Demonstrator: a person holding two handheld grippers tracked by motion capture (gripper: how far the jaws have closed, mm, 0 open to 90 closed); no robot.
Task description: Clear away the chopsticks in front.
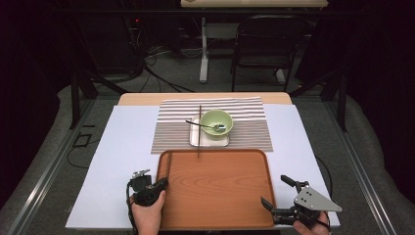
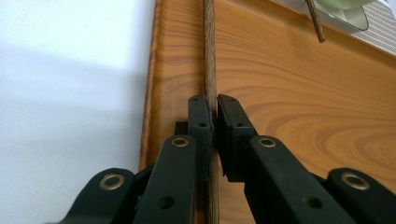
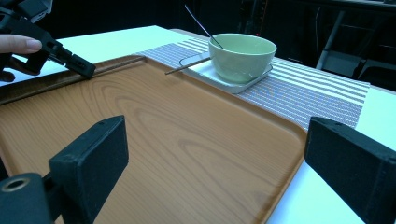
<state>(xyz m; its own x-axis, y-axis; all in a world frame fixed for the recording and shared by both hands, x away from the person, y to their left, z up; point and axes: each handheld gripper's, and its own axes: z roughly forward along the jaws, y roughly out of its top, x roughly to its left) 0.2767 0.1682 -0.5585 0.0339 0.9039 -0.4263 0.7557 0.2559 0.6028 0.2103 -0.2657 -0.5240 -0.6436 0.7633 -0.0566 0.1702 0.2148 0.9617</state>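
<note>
A dim workroom with a folding chair (image 1: 266, 46) and loose cables lies behind the white-covered table (image 1: 117, 147) at which we find a person at work. On the table, a wooden tray (image 1: 218, 191) sits nearest the person, and beyond it a striped placemat (image 1: 244, 129) carries a small white plate (image 1: 195, 139) bearing a green bowl (image 1: 217, 122) with a spoon (image 1: 205, 125) resting in it.

We see the left gripper (image 1: 159, 185) at the tray's left edge, its jaws pinched together on a dark wooden chopstick (image 2: 209, 56) that runs along the inside of the tray's left rim; in the left gripper view the stick passes straight between the two black pads. A second chopstick (image 1: 199, 132) lies apart from the first, resting across the plate beside the bowl with its near end reaching over the tray's far rim.

The right gripper (image 1: 275, 193) hangs at the tray's near right corner, jaws spread wide with nothing between them.
</note>
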